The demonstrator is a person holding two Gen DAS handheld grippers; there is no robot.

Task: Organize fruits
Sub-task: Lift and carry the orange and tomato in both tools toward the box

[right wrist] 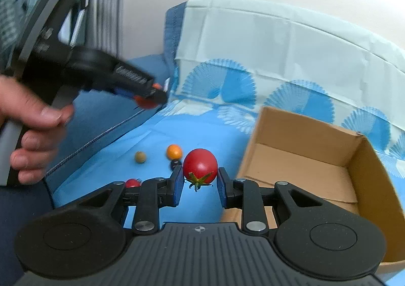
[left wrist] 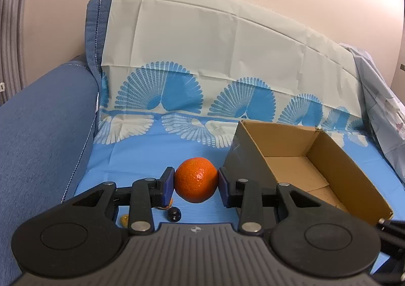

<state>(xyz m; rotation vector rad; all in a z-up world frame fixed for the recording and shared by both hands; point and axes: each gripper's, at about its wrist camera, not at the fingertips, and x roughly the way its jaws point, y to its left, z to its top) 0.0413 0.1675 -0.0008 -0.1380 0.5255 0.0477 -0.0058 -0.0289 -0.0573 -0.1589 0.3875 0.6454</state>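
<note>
- The left claw (left wrist: 196, 186) was clamped on the mandarin (left wrist: 196, 179): both blue pads (left wrist: 168, 186) pressed its sides, and the fruit appeared lifted clear of the blue patterned cloth (left wrist: 152, 154) covering the sofa.
- The right claw (right wrist: 198, 186) held the tomato (right wrist: 200, 165) between its pads (right wrist: 178, 184), green calyx turned downward. Contact looked firm on the left pad; on the right pad it was close, but a full clamp could not be confirmed.
- The cardboard box (left wrist: 303, 167) stood open just to the right of the left claw and ahead-right of the right claw, its floor bare in both views.
- Loose items lay on the cloth ahead-left of the right claw: a small orange fruit (right wrist: 174, 151), an olive-coloured fruit (right wrist: 140, 156), a dark round fruit (right wrist: 175, 164) partly hidden behind the left pad, and a small red fruit (right wrist: 133, 183) behind the linkage.
- In the right wrist view, the left claw (right wrist: 149, 96) appeared blurred at upper left, gripped by the person's left hand (right wrist: 35, 129).
- Step judged in hand — transport of two grasped fruits toward the box; no fruit was yet inside.
- Next move called for: carry each claw rightward over the box rim, lower, then release — one claw at a time to avoid collision above the opening.
</note>
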